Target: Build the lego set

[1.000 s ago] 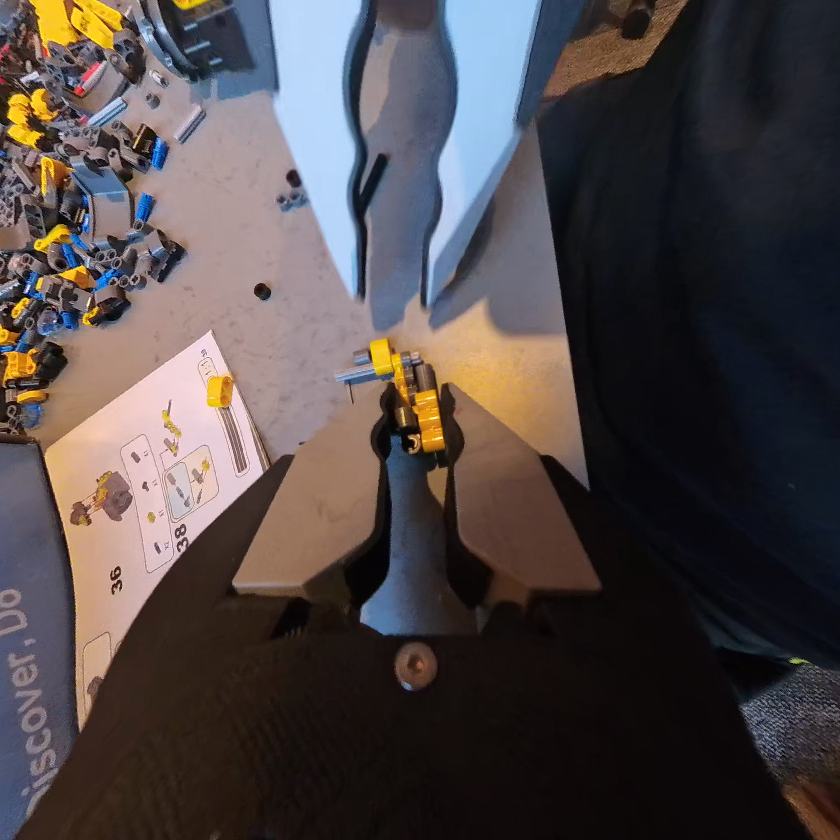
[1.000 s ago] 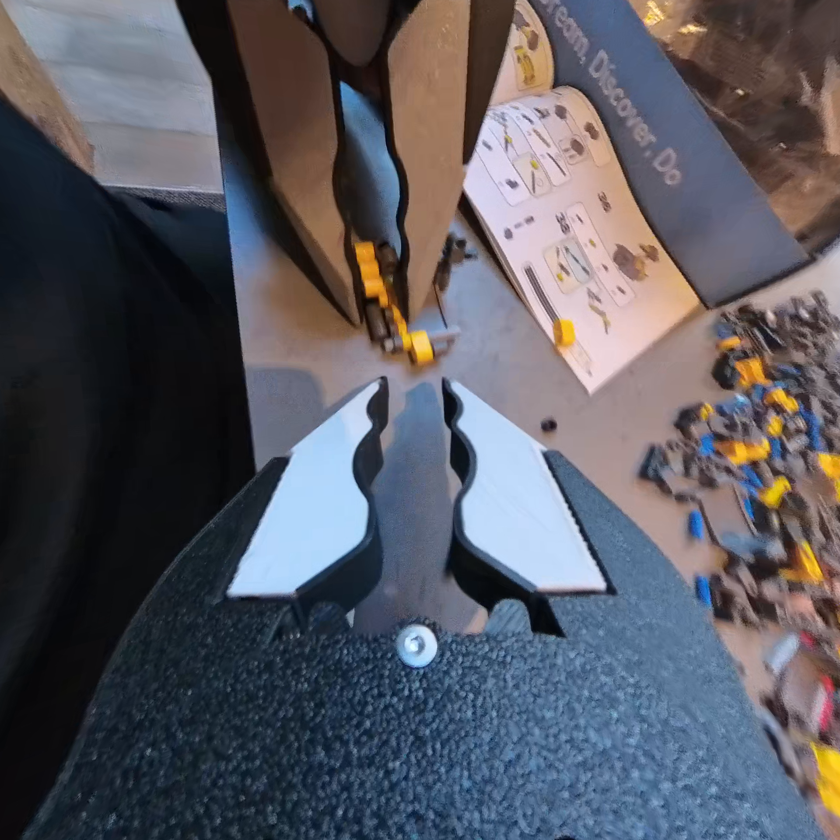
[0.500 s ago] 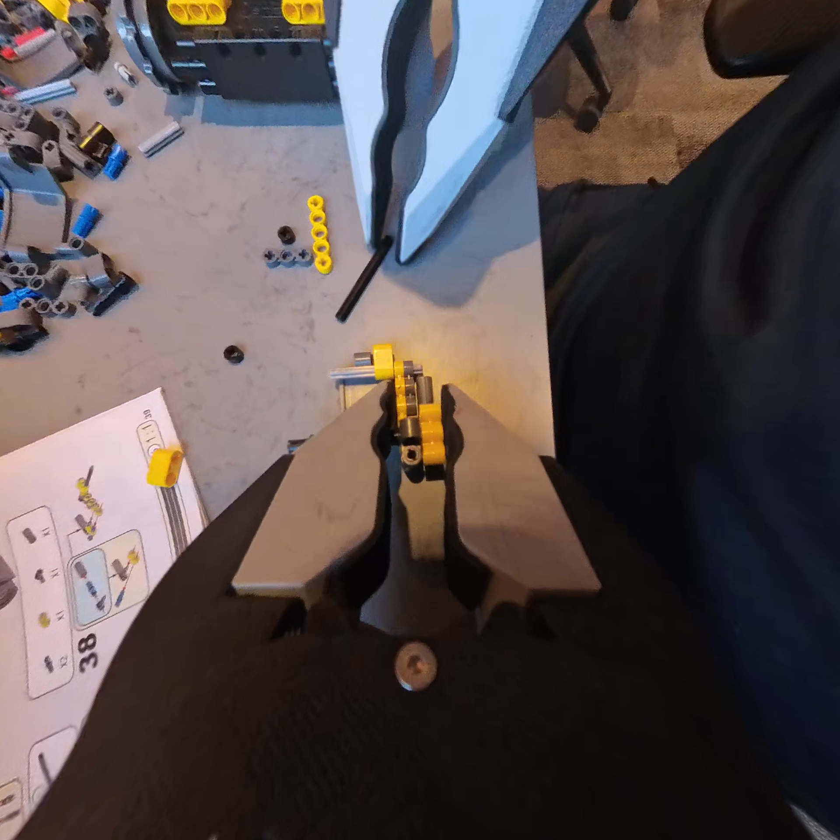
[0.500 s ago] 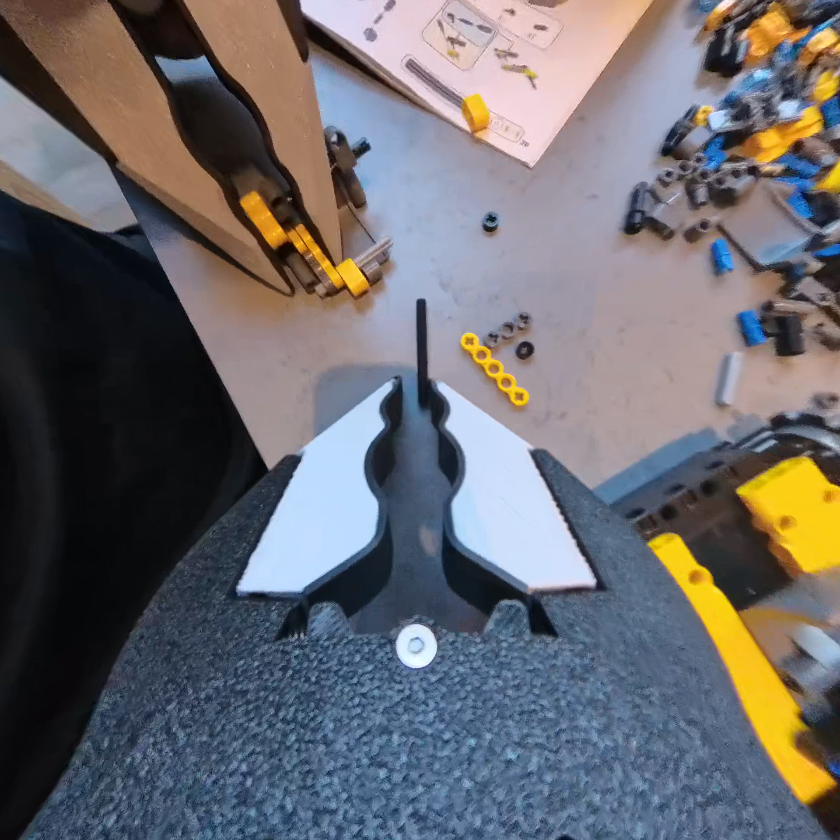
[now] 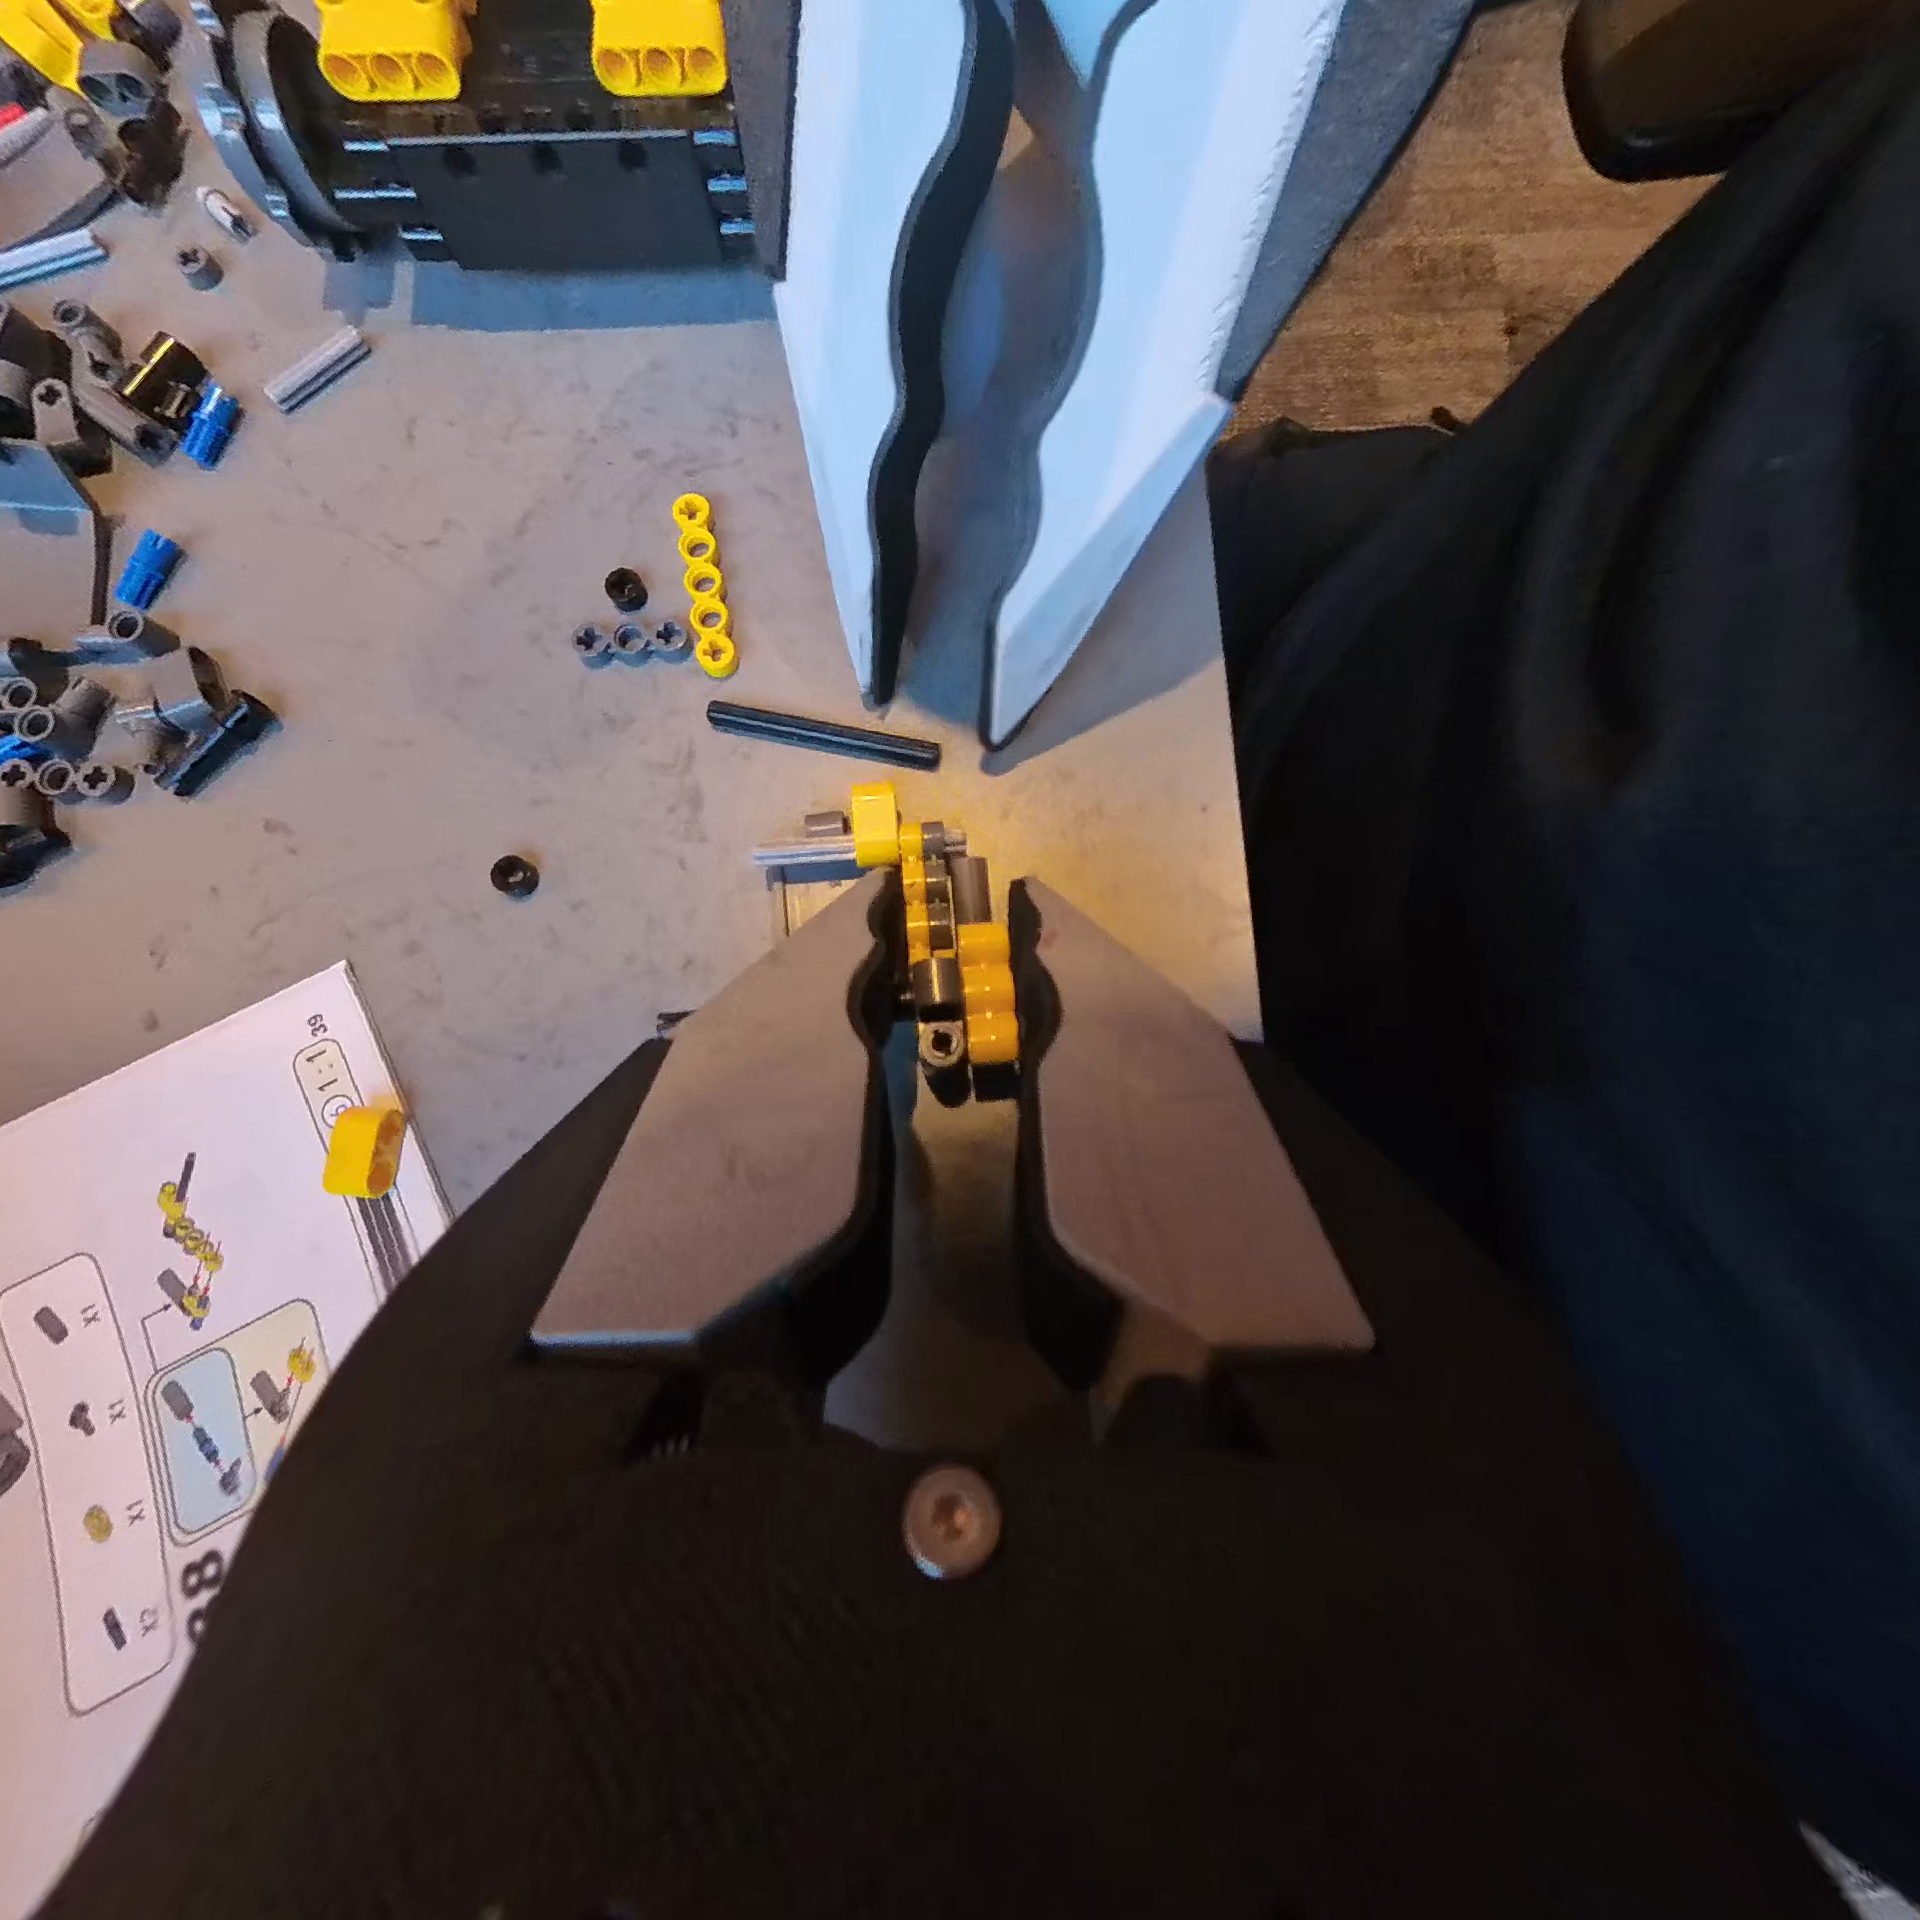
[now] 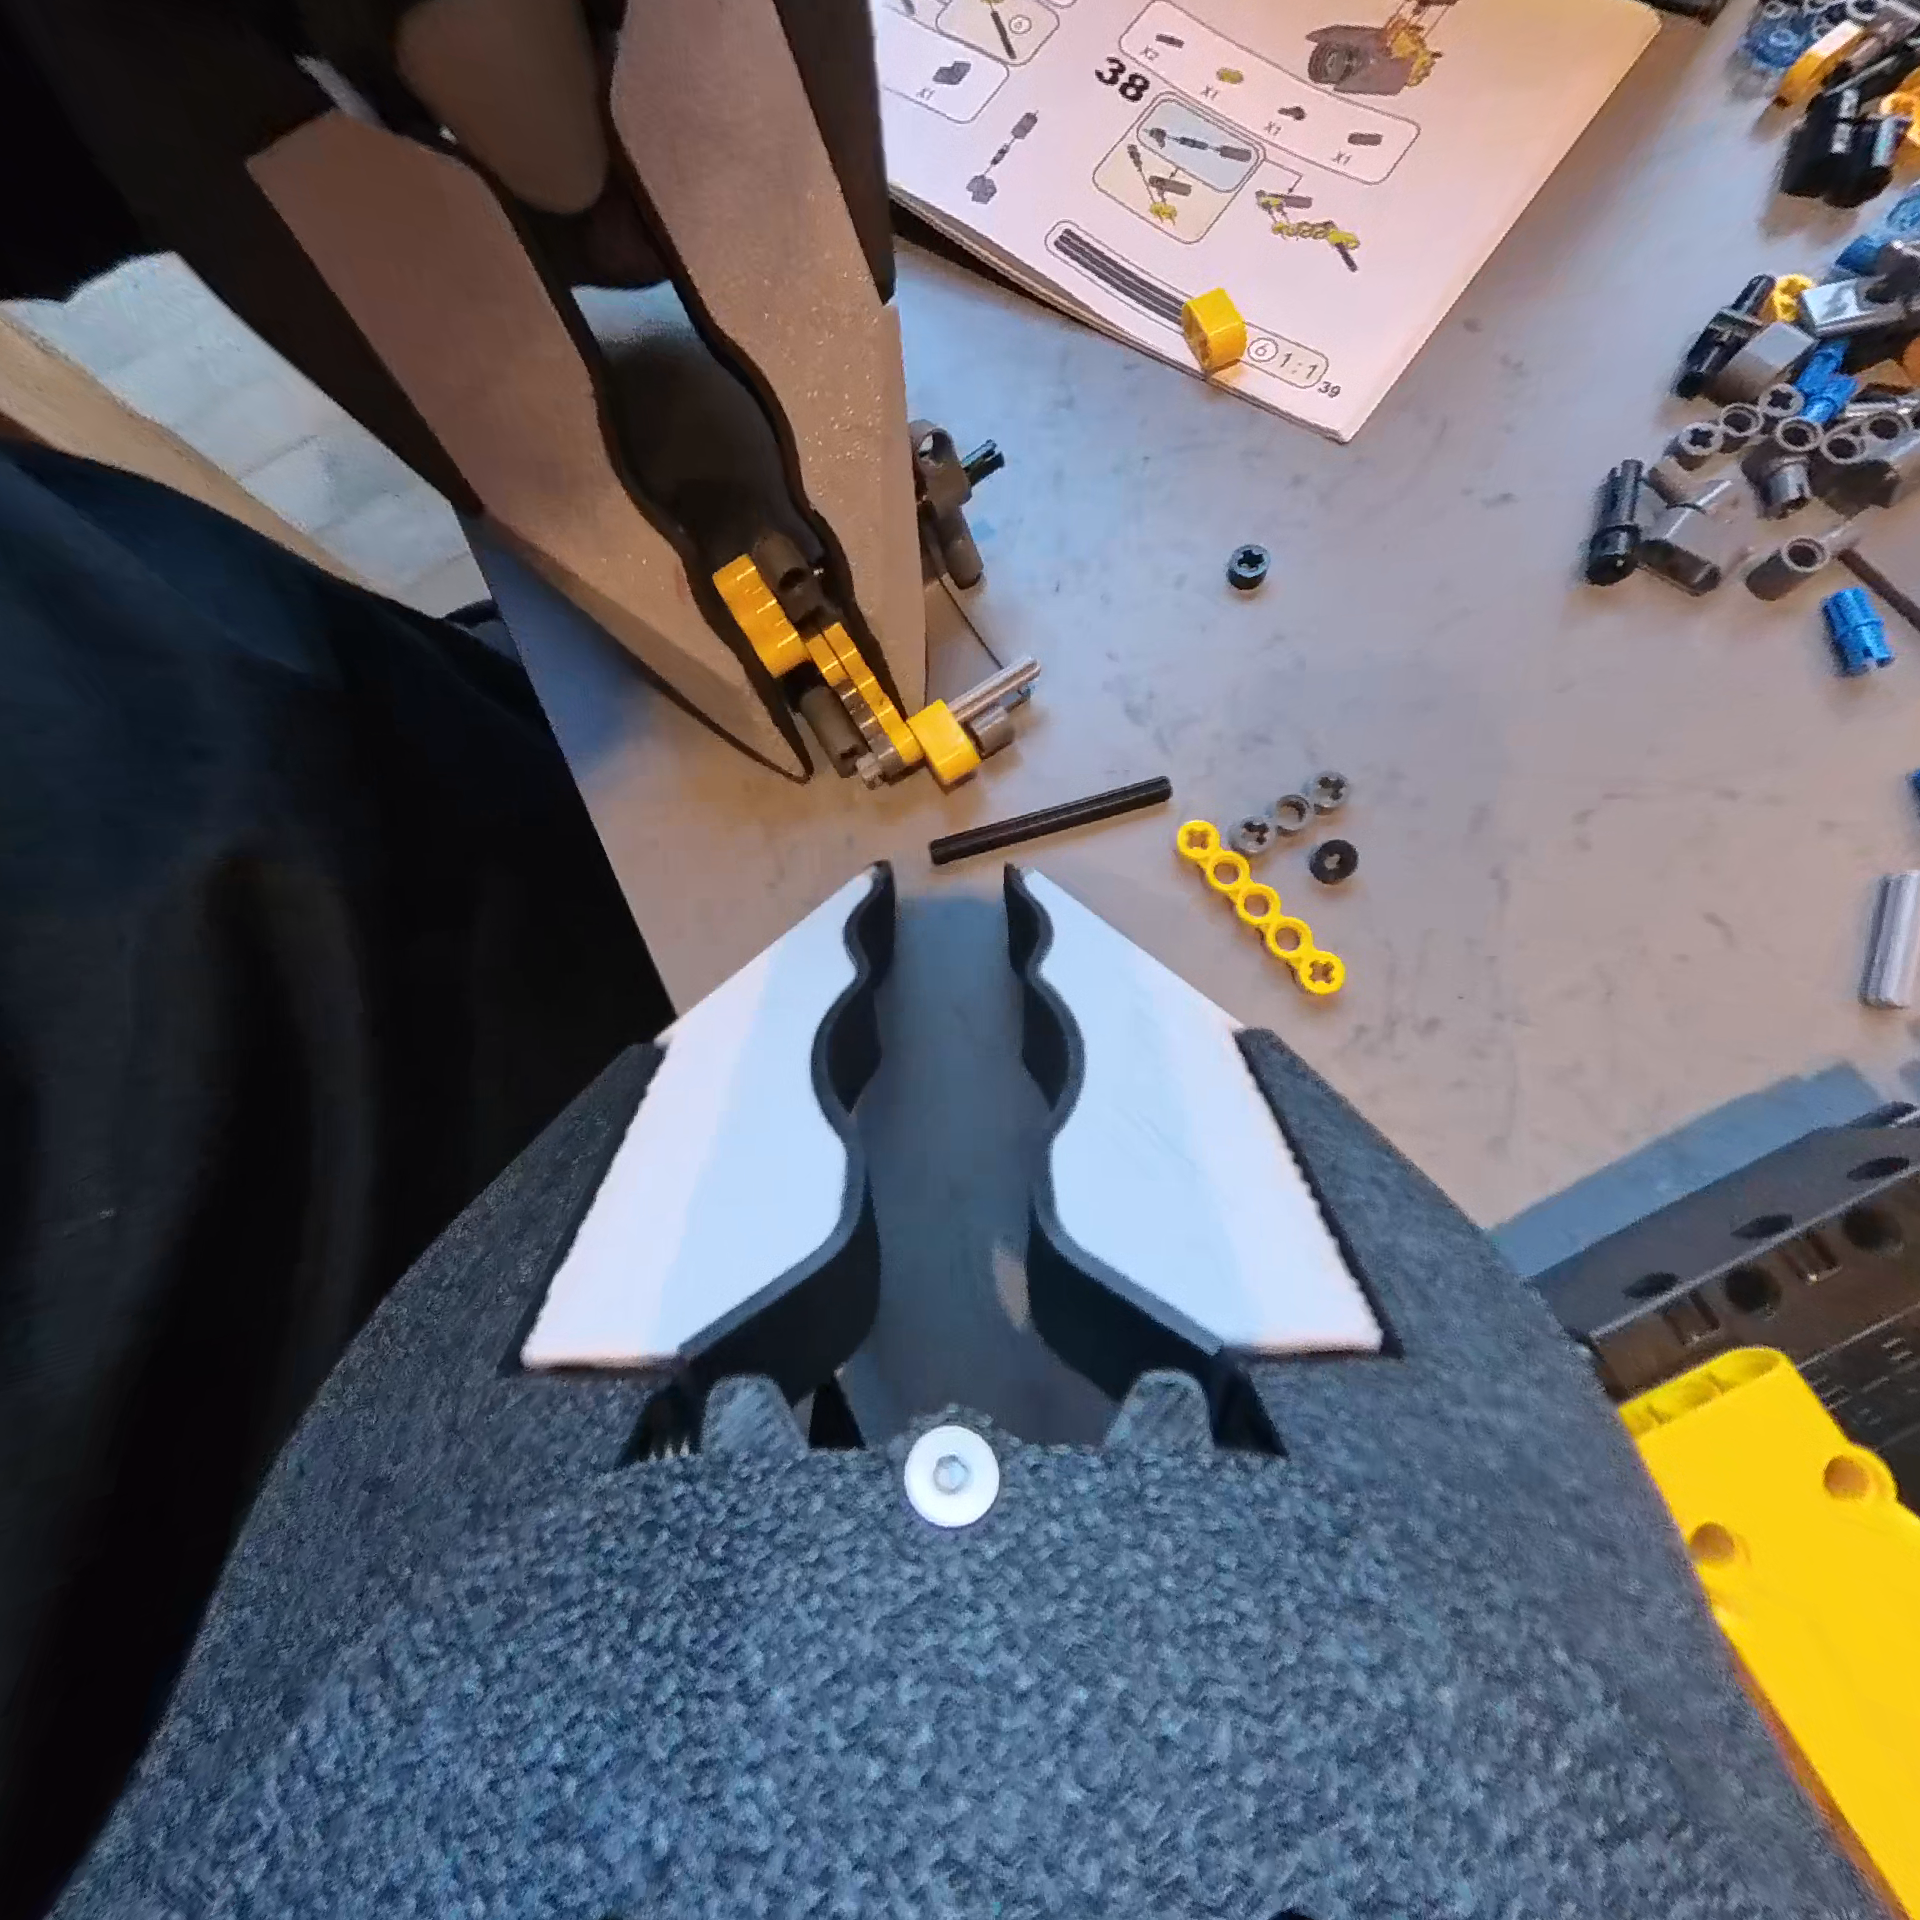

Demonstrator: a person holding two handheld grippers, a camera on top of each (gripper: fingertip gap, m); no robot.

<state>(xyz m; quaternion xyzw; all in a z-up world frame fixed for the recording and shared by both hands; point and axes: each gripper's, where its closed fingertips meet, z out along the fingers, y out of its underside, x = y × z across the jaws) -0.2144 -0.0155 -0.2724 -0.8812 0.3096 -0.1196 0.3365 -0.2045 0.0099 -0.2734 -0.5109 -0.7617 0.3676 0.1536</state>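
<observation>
The grey table (image 6: pixel 1455 727) carries a black-and-yellow model (image 5: pixel 540 156), an open booklet (image 6: pixel 1351 208) and scattered parts. The left gripper (image 5: pixel 948 894) clamps a small yellow-and-grey assembly (image 5: pixel 951 966) near the table's edge. The right gripper (image 6: pixel 945 873) stands narrowly parted and empty, tips just short of a black axle (image 6: pixel 1049 819) lying flat beside a yellow beam (image 6: pixel 1259 906). A nudge could roll the axle off the near edge, and a skewed clamp could twist the assembly loose.
</observation>
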